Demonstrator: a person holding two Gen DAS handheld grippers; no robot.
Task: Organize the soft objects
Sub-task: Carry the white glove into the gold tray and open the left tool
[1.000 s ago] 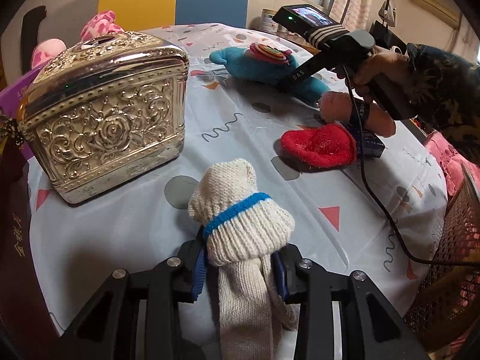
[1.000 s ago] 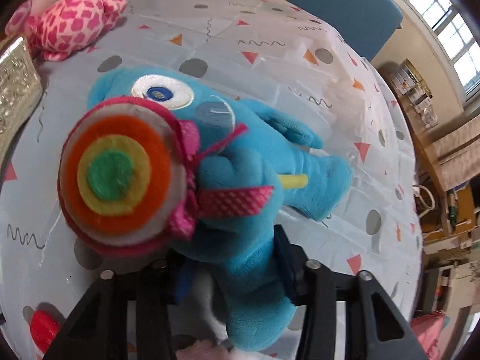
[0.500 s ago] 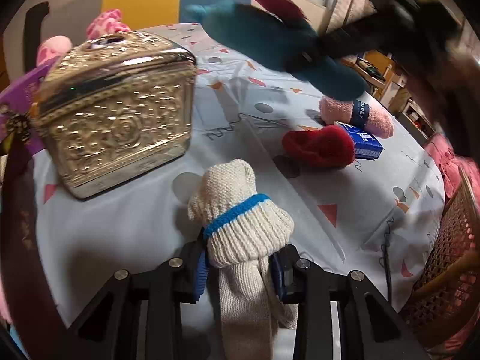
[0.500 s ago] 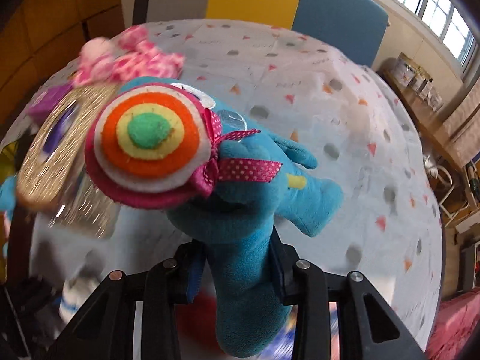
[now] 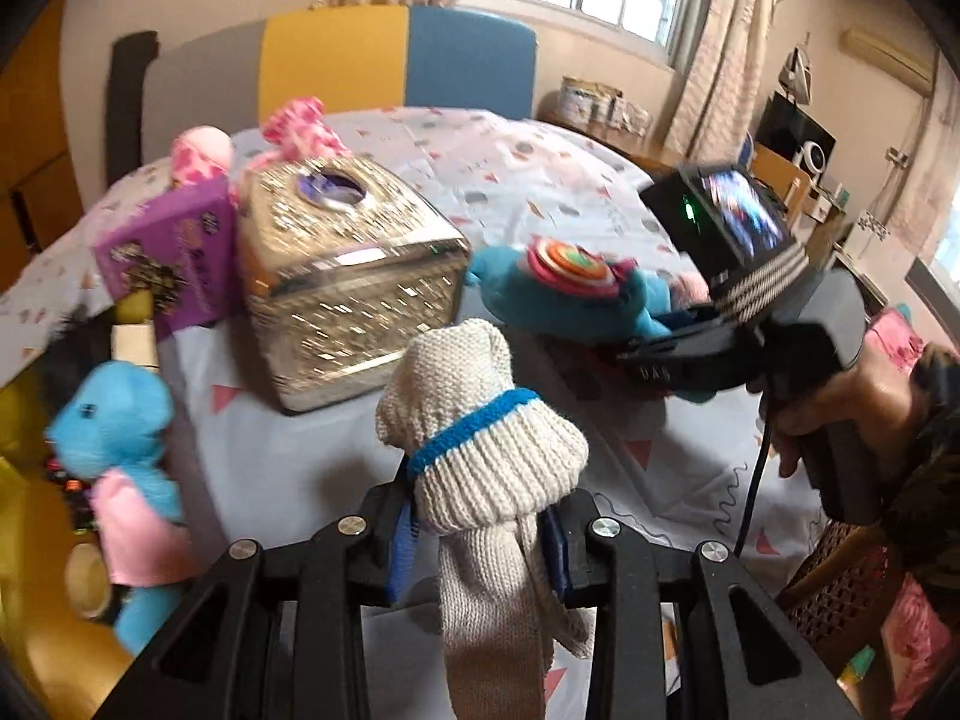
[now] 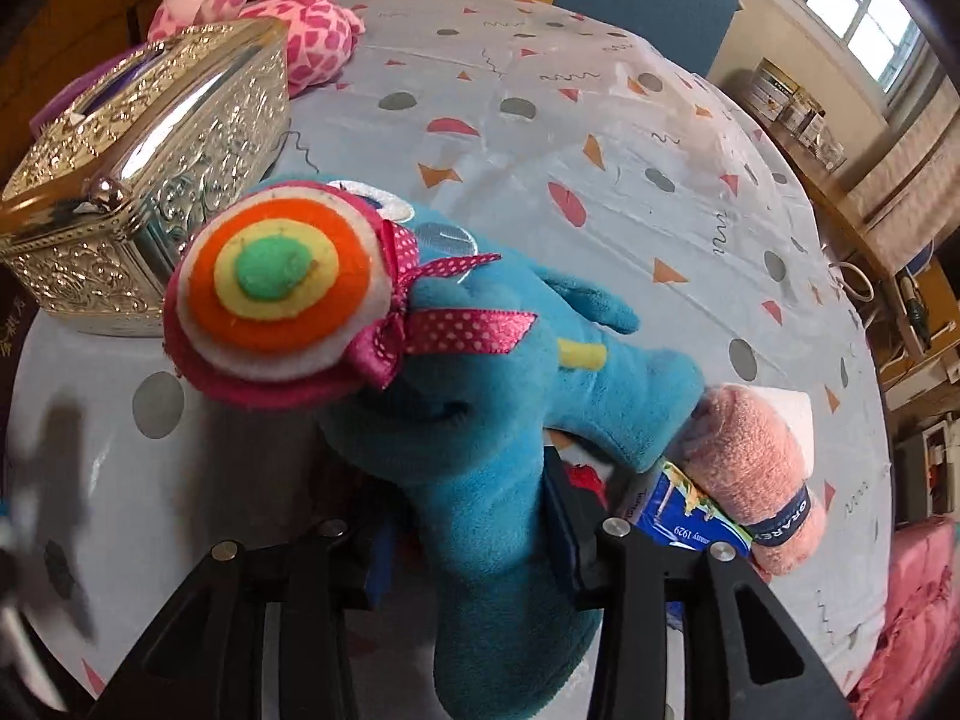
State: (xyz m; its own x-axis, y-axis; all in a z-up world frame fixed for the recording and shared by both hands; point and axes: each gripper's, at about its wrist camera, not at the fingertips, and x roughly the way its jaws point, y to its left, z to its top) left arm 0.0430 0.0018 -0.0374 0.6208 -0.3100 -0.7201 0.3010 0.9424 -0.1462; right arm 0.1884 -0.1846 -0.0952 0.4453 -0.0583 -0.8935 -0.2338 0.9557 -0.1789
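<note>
My left gripper [image 5: 480, 531] is shut on a cream knitted sock [image 5: 480, 420] with a blue band, held above the table. My right gripper [image 6: 468, 531] is shut on a blue plush toy [image 6: 480, 384] with an orange and pink felt lollipop [image 6: 276, 306], held over the table's middle; both show in the left wrist view [image 5: 576, 300], with the right gripper [image 5: 690, 354] to the right of the sock. A rolled pink towel [image 6: 750, 468] lies under the plush. A pink spotted plush [image 6: 300, 12] lies at the far left.
A silver embossed tissue box [image 5: 348, 288] stands on the patterned tablecloth [image 6: 600, 150], a purple box [image 5: 168, 258] behind it. A small blue bear in pink [image 5: 120, 468] sits off the table's left edge. A blue carton [image 6: 678, 516] lies by the towel. Chairs stand behind.
My right gripper has brought the blue plush down from high above to just over the table near the towel. My left gripper has lifted and pulled back with the sock.
</note>
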